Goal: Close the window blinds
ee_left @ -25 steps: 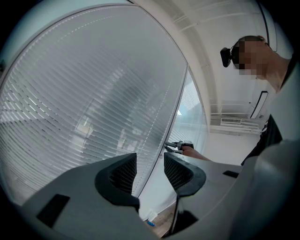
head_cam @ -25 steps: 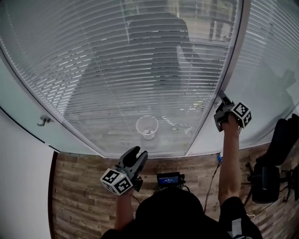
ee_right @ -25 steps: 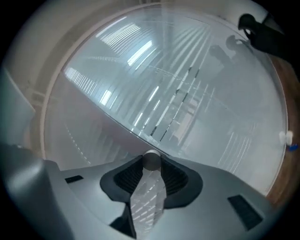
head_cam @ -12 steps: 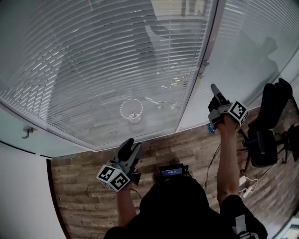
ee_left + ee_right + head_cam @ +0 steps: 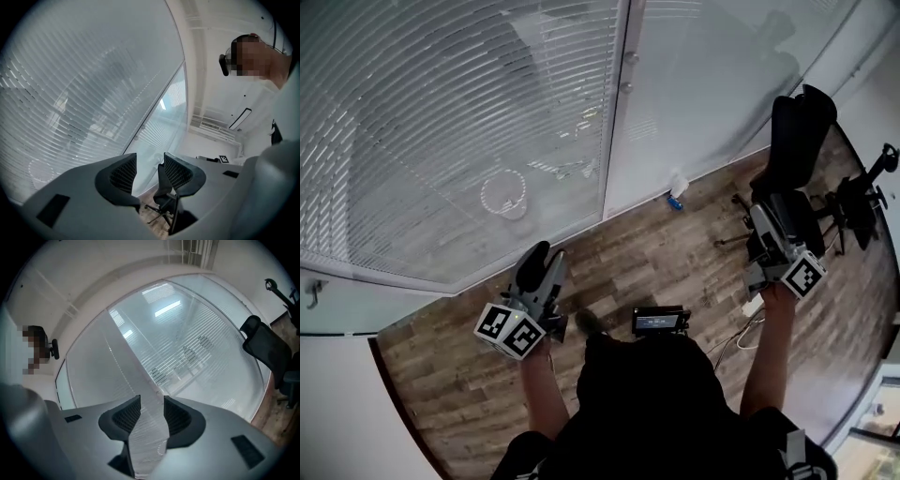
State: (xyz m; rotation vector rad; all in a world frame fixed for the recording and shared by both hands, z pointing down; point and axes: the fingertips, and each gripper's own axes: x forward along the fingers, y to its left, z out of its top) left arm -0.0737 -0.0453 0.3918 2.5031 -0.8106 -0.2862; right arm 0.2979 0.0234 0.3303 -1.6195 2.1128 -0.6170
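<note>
The window blinds (image 5: 441, 112) cover the big pane at the upper left, their slats tilted almost flat, and they also fill the left gripper view (image 5: 70, 98). My left gripper (image 5: 538, 262) is held low over the wood floor, below the blinds and apart from them, open and empty (image 5: 150, 171). My right gripper (image 5: 761, 220) hangs far right beside the office chair (image 5: 792, 141), away from the window, also open with nothing between its jaws (image 5: 152, 414). Through its gap I see only distant blinds (image 5: 197, 350).
A grey window post (image 5: 619, 103) with two small knobs separates the blinds from a frosted pane. A spray bottle (image 5: 677, 192) lies on the floor by the glass. A round white bin (image 5: 503, 195) shows behind the blinds. A stand (image 5: 862, 192) is at far right.
My right gripper has come down from the window post and swung out to the right by the chair. The view has turned right. The left gripper stayed low.
</note>
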